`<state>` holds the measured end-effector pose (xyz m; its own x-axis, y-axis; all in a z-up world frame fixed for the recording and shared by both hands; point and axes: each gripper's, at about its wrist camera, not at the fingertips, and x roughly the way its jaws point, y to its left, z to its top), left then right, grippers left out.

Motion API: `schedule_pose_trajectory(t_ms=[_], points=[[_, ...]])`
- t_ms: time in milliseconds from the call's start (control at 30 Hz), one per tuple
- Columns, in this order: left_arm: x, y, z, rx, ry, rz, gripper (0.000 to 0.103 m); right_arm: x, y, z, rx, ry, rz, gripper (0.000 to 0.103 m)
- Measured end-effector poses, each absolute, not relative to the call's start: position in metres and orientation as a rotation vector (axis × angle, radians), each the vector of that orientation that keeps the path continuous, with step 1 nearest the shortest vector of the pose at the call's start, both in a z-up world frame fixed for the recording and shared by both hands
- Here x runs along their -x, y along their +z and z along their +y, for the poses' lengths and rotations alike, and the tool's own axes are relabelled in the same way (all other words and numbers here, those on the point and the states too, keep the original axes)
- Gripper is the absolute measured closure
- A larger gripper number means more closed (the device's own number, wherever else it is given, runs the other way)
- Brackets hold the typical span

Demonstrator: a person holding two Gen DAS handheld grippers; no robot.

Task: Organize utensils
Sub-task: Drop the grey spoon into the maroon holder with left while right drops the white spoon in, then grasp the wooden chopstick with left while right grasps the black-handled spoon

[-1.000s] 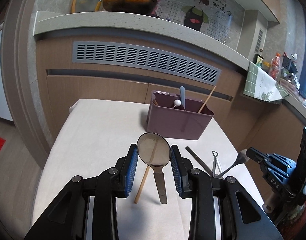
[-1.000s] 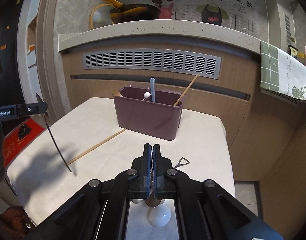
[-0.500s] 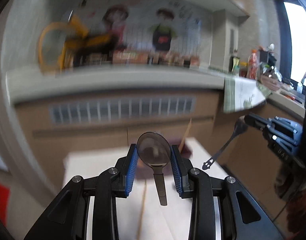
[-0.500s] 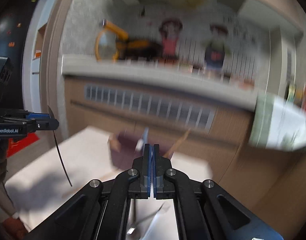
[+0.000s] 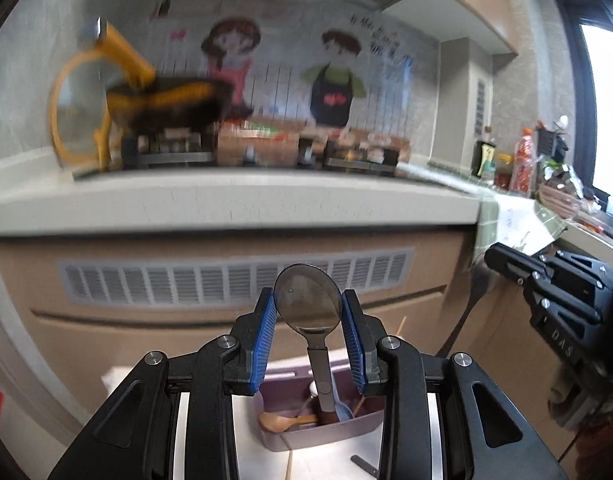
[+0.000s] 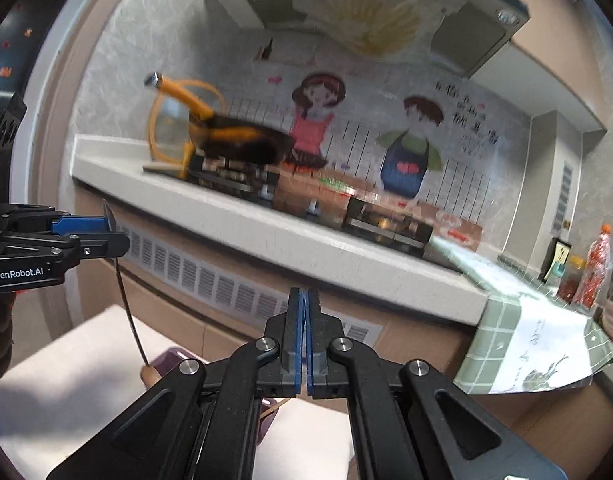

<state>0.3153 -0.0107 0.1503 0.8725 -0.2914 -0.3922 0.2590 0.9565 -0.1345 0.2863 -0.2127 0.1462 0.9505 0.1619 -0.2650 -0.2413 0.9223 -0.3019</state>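
Blue pads on my left gripper (image 5: 308,316) press the bowl of a dark metal spoon (image 5: 307,300) from both sides, and its handle hangs down over the purple utensil box (image 5: 306,438) that sits on the white table (image 5: 334,464) below. Inside that box I can make out a wooden spoon (image 5: 280,422), a pale blue handle and a thin stick leaning at the right. My right gripper (image 6: 305,300) has its jaws pressed flat together; from its own camera I cannot see anything between them, but from the left camera the same gripper (image 5: 494,256) shows at the right edge with a dark-handled utensil (image 5: 466,312) dangling from its tips. Beyond both sits a blurred kitchen counter (image 5: 226,204) with an orange-handled pan (image 5: 166,100).
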Motion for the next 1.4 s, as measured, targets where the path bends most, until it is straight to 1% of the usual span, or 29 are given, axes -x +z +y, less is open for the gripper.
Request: schedule_pose_trajectory(t_ms=[267,433,567,633,767,867,1000,1100,1200,1300,1400], points=[[-0.362,0.085,-0.016,0.135,-0.350,0.517,0.069,-0.348,0.075,-0.192,0.381,0.208,0.411,0.103],[-0.380,0.053,-0.014,0.202,-0.409,0.609,0.068,-0.376,0.041,-0.195,0.315,0.316,0.555,0.103],[-0.373,0.046,-0.012,0.224,-0.414,0.593,0.065,-0.382,0.030,-0.204,0.258,0.331,0.584,0.095],[-0.365,0.046,-0.009,0.236,-0.403,0.575,0.065,-0.378,0.031,-0.210,0.226,0.359,0.577,0.091],[-0.336,0.041,0.000,0.219,-0.358,0.555,0.065,-0.358,0.036,-0.222,0.156,0.388,0.548,0.091],[-0.308,0.019,0.003,0.166,-0.309,0.610,0.065,-0.335,0.027,-0.238,0.118,0.401,0.568,0.091],[-0.270,-0.021,-0.001,0.142,-0.320,0.742,0.065,-0.303,-0.018,-0.254,0.118,0.380,0.691,0.091],[-0.248,-0.042,-0.001,0.160,-0.309,0.804,0.065,-0.275,-0.061,-0.265,0.119,0.326,0.800,0.091],[-0.229,-0.057,-0.002,0.177,-0.296,0.846,0.065,-0.256,-0.089,-0.274,0.062,0.310,0.874,0.091],[-0.219,-0.063,-0.002,0.157,-0.270,0.858,0.065,-0.246,-0.106,-0.277,-0.013,0.317,0.922,0.091],[-0.214,-0.069,0.000,0.152,-0.254,0.877,0.065,-0.247,-0.112,-0.276,-0.035,0.293,0.932,0.090]])
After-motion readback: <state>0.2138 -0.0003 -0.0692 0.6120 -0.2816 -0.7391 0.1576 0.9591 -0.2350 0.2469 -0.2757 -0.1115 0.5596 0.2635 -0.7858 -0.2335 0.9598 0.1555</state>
